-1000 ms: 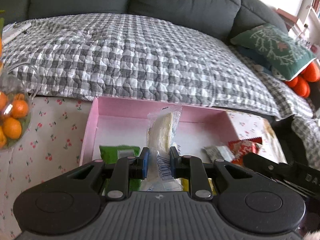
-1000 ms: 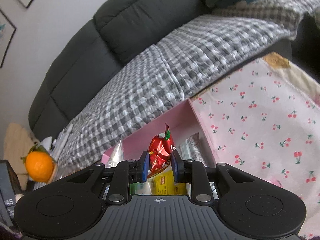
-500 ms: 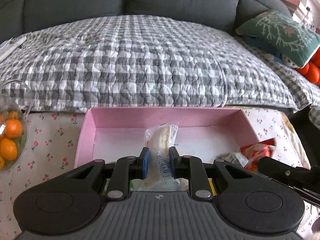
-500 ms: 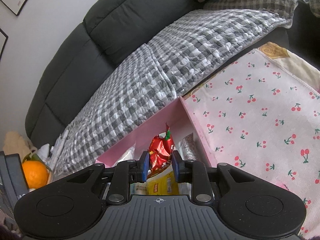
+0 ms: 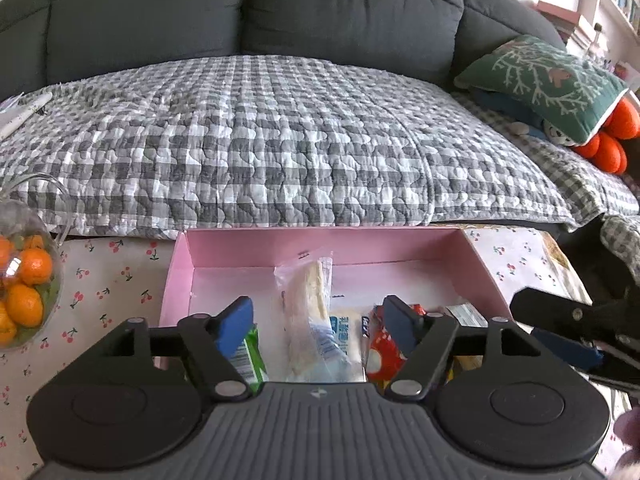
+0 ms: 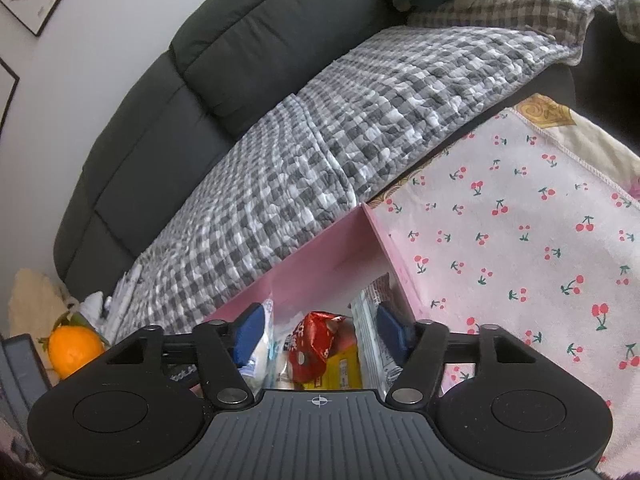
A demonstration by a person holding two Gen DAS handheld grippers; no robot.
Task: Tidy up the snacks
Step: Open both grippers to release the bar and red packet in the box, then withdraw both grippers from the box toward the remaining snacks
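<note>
Our left gripper gapes wide, empty, over the clear-wrapped pale pastry in the pink cardboard box; our right gripper gapes above the red foil packet.

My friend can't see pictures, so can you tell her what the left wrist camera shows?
The left gripper is open over a pink box, above a clear-wrapped pale snack with a green packet and a red packet either side. Behind is a sofa with a checked blanket; a bowl of oranges sits left.
</note>
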